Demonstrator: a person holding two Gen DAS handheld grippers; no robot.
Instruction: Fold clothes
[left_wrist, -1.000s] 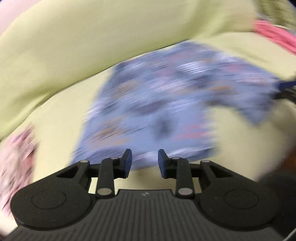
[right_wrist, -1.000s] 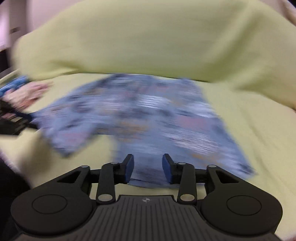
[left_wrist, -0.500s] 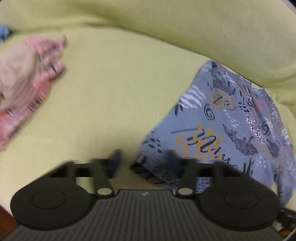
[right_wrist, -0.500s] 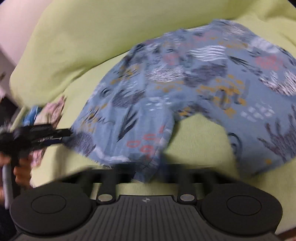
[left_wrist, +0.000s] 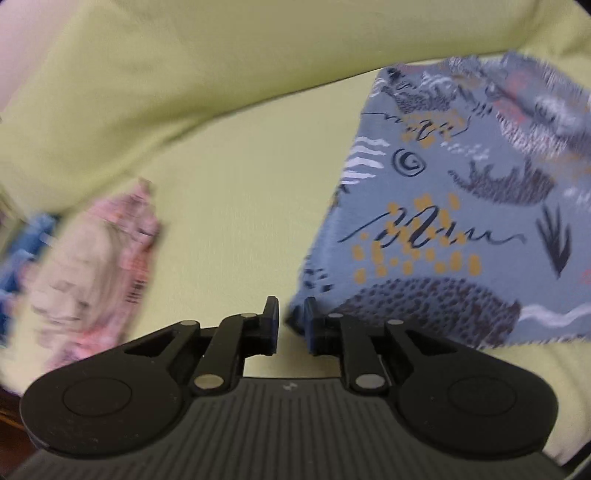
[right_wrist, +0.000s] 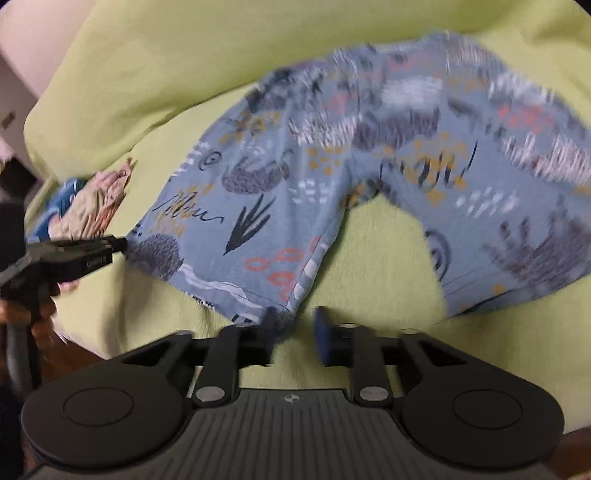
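Observation:
A pair of blue patterned shorts (right_wrist: 332, 177) lies spread on a yellow-green sofa seat (right_wrist: 376, 251), legs toward me. In the left wrist view the shorts (left_wrist: 450, 221) fill the right side. My left gripper (left_wrist: 291, 325) is at the near left corner of the shorts' leg hem, jaws narrowly apart with the cloth corner between them. It also shows in the right wrist view (right_wrist: 122, 243), touching that corner. My right gripper (right_wrist: 295, 328) is open at the inner corner of the same leg's hem, with the cloth edge by its left finger (right_wrist: 271, 325).
A pile of pink, beige and blue clothes (left_wrist: 81, 258) lies on the seat to the left, also in the right wrist view (right_wrist: 92, 203). The sofa's back cushion (left_wrist: 221, 74) rises behind the shorts.
Both grippers have come down from above the shorts to the near hem of the left leg. The left gripper's jaws have narrowed around the hem corner.

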